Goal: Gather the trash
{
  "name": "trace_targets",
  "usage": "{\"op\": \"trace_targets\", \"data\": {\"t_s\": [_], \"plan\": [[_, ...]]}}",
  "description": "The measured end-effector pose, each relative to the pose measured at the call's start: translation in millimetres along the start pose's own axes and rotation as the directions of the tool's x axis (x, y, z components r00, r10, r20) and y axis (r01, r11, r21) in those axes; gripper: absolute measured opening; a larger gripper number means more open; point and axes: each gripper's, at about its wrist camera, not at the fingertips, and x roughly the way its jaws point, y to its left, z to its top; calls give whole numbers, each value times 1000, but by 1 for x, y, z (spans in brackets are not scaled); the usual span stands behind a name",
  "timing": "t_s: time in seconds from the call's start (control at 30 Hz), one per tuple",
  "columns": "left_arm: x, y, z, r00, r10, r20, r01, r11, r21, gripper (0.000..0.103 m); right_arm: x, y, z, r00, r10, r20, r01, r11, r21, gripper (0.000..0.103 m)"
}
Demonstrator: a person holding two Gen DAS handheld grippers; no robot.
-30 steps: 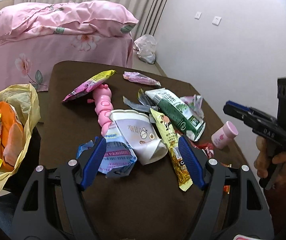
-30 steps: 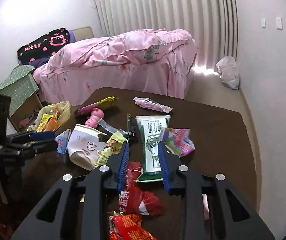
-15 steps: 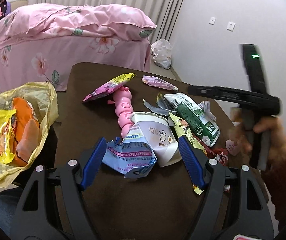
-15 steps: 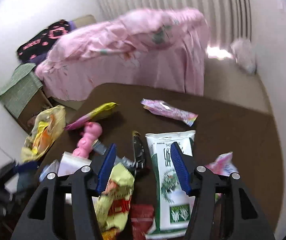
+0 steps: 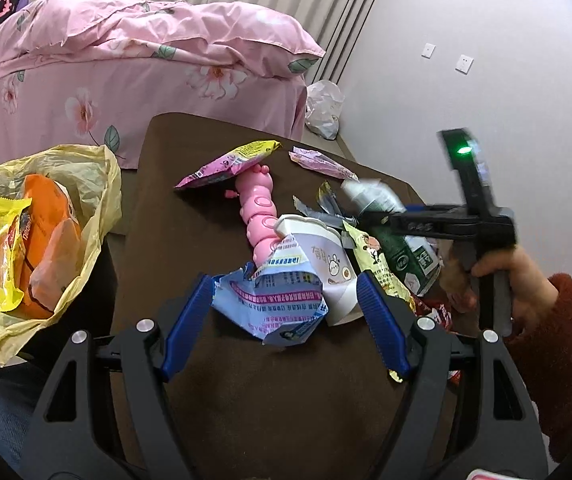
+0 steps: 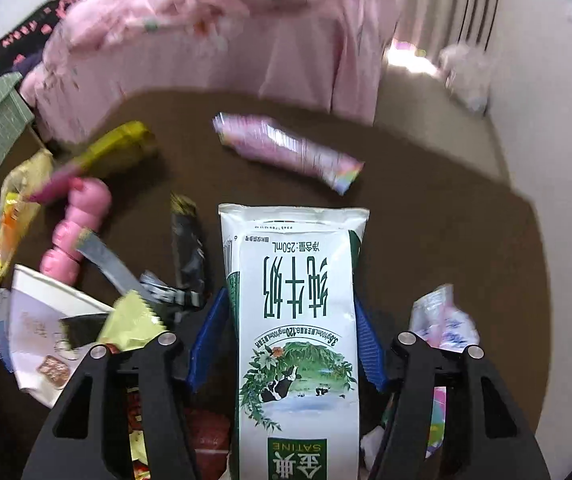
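My left gripper (image 5: 283,280) is open and points down at the brown table (image 5: 269,392). A crumpled blue and pink wrapper (image 5: 281,304) lies between its blue fingers without touching either. My right gripper (image 6: 290,298), held by a hand (image 5: 518,276) in a red sleeve, straddles a white and green milk pouch (image 6: 294,300). Its jaws are opening, and the pads stand at the pouch's two edges without squeezing it. A yellow plastic bag (image 5: 85,208) hangs open at the table's left edge, holding orange and yellow packets.
Around the pouch lie a flattened white paper cup (image 5: 326,256), a pink toy (image 5: 259,208), a pink and yellow wrapper (image 5: 229,160), a long pink wrapper (image 6: 286,148), a yellow snack wrapper (image 5: 374,256) and dark foil strips (image 6: 185,248). A pink bed (image 5: 145,64) stands beyond the table.
My right gripper swung forward and down over the milk pouch, and its jaws widened until they straddled it. My left gripper has shifted only slightly.
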Motion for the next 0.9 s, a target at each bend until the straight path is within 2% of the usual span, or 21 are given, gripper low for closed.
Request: {"op": "trace_targets", "data": {"t_s": [0.03,0.2,0.3,0.47,0.57,0.6,0.7,0.8,0.83,0.9], "plan": [[0,1,-1,1000,-2,-1,2,1000,-1,70,-17,3,-3,999,5,50,-4,1000,-10,55],[-2,-4,-1,1000,-22,1,22,1000,4,70,-75,8,-19,982,70,173,-68,997,-18,54],[-3,-11,1,999,-42,6,41,999,28,70,-117,12,-42,958,93,271,-90,996,-23,54],[3,-17,9,999,-44,-5,44,999,24,70,-163,8,-84,923,112,367,-129,991,22,54],[5,-23,7,997,-66,-31,67,998,23,68,-175,10,-120,920,105,376,-123,992,26,54],[4,-28,6,995,-97,-40,98,995,30,66,-177,11,-134,923,93,373,-110,994,25,54],[3,-38,5,986,-158,-55,160,986,39,66,-174,13,-156,933,65,354,-82,996,35,54],[16,-46,6,972,-208,-111,213,977,30,66,-173,12,-175,937,72,341,-92,995,43,54],[20,-47,5,973,-198,-119,203,979,28,66,-173,12,-180,937,71,342,-92,995,47,54],[28,-43,4,984,-130,-122,133,991,15,66,-172,11,-183,936,71,346,-94,994,51,54]]}}
